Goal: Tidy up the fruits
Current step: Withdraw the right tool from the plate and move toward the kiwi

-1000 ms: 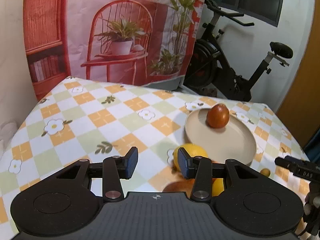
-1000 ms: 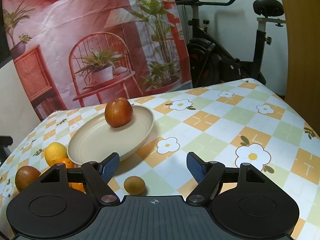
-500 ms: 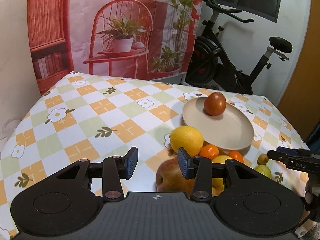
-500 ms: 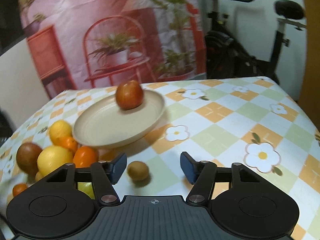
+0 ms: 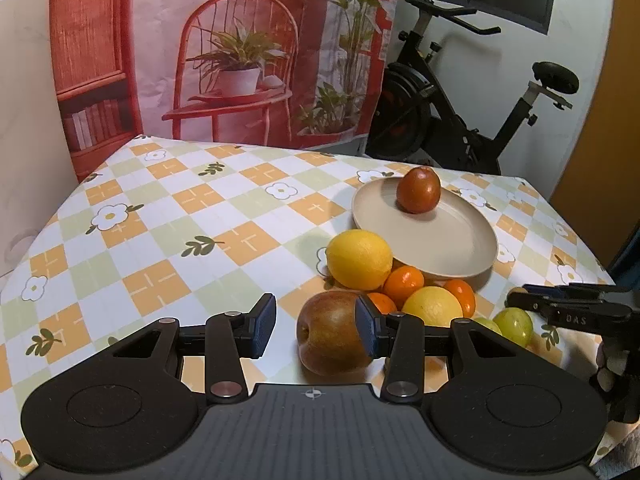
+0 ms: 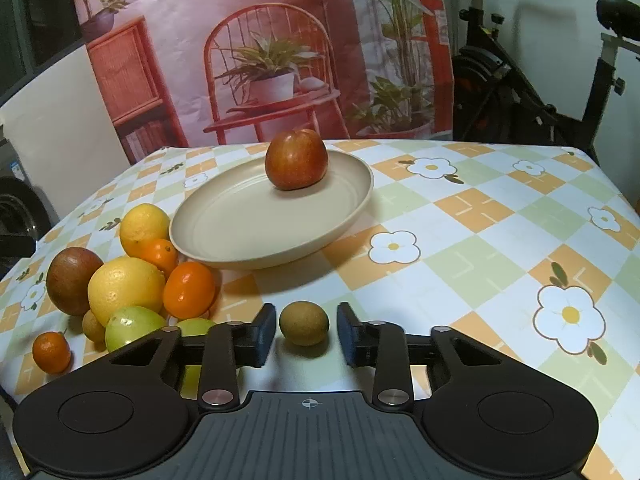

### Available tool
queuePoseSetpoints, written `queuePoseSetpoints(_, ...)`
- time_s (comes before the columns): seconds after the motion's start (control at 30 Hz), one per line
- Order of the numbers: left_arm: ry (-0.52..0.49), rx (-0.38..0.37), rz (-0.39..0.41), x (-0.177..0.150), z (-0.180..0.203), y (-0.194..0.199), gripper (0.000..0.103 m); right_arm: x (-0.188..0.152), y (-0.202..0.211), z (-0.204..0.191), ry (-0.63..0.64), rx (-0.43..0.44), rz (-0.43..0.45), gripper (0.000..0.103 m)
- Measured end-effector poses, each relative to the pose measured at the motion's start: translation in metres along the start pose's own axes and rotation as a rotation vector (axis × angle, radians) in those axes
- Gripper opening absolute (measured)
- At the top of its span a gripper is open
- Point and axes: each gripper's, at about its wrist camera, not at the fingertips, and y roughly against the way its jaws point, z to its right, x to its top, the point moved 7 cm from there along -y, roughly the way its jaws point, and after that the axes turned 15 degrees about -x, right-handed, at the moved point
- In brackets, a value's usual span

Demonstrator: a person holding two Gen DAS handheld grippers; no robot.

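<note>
Right gripper has just been closing: its jaws have been drawn in from wide apart to narrow, and a small brown fruit is now enclosed between the pads, centred, where a second ago it lay closer to the left pad. A grip is judged to have been taken, though a thin sliver of cloth seems to show at the right pad. The pick-up step is thus judged all but done, with carriage to the plate ahead of the gripper and slightly to its left as the likely sequel.

Left gripper is held partly open with nothing grasped; a russet apple lies just beyond its right pad.

Counted from the right gripper: one plate, with one red apple on it. To the front-left, a heap is seen: one russet apple, two yellow citrus, three small oranges, two green fruits, and what appears to be one more small brown fruit. Only the red apple has been plated; ten pieces are judged outstanding.
</note>
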Motion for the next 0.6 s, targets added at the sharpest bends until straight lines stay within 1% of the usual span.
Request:
queuePoseSetpoints(0.07, -0.002, -0.002, -0.006, -0.002, 0.002, 0.000, 0.046, -0.002, -0.001, 0.000, 0.004, 0.006, -0.003, 0.025)
queuePoseSetpoints(0.3, 0.008, -0.024, -0.051, -0.011, 0.006, -0.006, 0.046, -0.003, 0.004, 0.002, 0.001, 0.009, 0.024, 0.025)
queuePoseSetpoints(0.47, -0.010, -0.054, -0.089, -0.018, 0.014, -0.011, 0.046, -0.003, 0.008, 0.003, -0.003, 0.008, 0.044, 0.025)
queuePoseSetpoints(0.5, -0.012, -0.061, -0.101, -0.020, 0.016, -0.012, 0.048, -0.003, 0.008, 0.004, -0.004, 0.008, 0.046, 0.025)
queuePoseSetpoints(0.53, -0.013, -0.068, -0.113, -0.022, 0.017, -0.014, 0.052, -0.003, 0.009, 0.004, -0.005, 0.008, 0.049, 0.025)
queuePoseSetpoints(0.6, -0.014, -0.076, -0.135, -0.026, 0.019, -0.016, 0.054, -0.003, 0.010, 0.004, -0.007, 0.008, 0.053, 0.025)
